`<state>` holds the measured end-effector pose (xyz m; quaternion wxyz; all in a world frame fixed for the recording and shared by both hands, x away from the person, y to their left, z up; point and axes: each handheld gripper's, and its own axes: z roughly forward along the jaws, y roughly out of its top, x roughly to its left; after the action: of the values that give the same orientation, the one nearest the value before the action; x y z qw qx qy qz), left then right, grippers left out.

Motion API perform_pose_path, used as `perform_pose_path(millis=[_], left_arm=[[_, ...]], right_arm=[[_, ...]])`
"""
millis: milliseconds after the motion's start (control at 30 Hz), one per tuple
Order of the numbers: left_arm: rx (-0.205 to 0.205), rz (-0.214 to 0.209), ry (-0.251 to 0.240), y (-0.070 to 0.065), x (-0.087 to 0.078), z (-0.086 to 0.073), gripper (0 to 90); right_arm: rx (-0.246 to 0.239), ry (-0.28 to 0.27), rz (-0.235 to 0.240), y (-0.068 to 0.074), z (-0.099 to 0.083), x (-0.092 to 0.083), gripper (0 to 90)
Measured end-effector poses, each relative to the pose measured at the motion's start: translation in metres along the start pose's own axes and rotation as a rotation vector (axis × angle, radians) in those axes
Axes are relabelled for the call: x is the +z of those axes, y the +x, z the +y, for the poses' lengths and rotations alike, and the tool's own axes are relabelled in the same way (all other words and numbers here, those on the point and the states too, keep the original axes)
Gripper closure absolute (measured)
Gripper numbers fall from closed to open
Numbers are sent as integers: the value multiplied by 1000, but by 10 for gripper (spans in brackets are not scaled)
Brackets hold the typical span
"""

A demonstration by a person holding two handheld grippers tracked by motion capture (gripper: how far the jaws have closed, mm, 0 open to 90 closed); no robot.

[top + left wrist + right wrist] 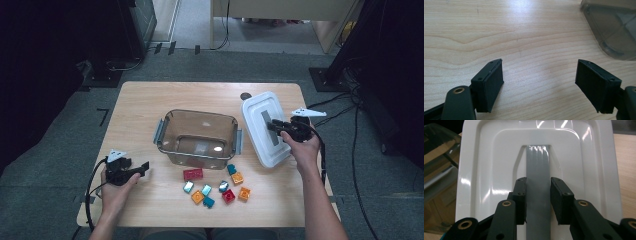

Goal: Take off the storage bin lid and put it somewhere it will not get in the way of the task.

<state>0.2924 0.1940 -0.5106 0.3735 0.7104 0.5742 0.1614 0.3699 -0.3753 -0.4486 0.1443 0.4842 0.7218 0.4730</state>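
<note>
Gripping the grey strip [537, 177] down the middle of the white lid [265, 127], or so it seems from the close view, the right gripper [278, 126] has its jaws narrow on either side. The lid lies right of the clear tub [199, 137] (its right edge overhangs the table [145, 100]). The left gripper [539, 77] hovers wide open over bare wood.

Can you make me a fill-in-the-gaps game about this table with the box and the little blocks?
1. The lid lying beside the clear box is coloured ____.
2. The right hand-held gripper has its jaws on either side of a grey ____ on the lid.
3. The left hand-held gripper has its jaws wide ____ over bare wood.
4. The small blocks lie on the ____, not in the box.

Missing words: white; strip; open; table
</note>
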Motion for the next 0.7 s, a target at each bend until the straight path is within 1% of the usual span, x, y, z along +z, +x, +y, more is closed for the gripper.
perform_pose_path(millis=[133,233,267,300,333,367,400,467,500,567,600,633,700], left_arm=[[3,3,-1,0,0,0,222],[4,3,-1,0,0,0,222],[4,3,-2,0,0,0,222],[5,3,-2,0,0,-1,222],[8,3,-2,0,0,-1,222],[8,3,-2,0,0,-1,222],[11,1,-4,0,-1,-1,222],[11,0,-6,0,0,-2,222],[11,0,-6,0,0,-2,222],[23,3,-5,-1,0,-2,222],[32,6,-1,-2,0,-2,221],[36,7,-2,-2,0,-2,221],[47,13,1,-3,1,-2,221]], right_arm=[[7,20,-51,-5,-6,6,685],[19,36,-73,-8,-12,14,685],[19,36,-73,-8,-12,14,685],[26,58,-89,-10,-18,23,685],[27,61,-97,-10,-21,27,684],[27,61,-97,-10,-21,27,684],[37,69,-112,-10,-24,32,683],[53,71,-116,-9,-27,36,683],[65,68,-116,-9,-28,37,719],[79,54,-108,-7,-28,35,694],[78,48,-108,-7,-28,34,670],[77,46,-117,-5,-27,32,640],[62,51,-116,-2,-27,31,610]])
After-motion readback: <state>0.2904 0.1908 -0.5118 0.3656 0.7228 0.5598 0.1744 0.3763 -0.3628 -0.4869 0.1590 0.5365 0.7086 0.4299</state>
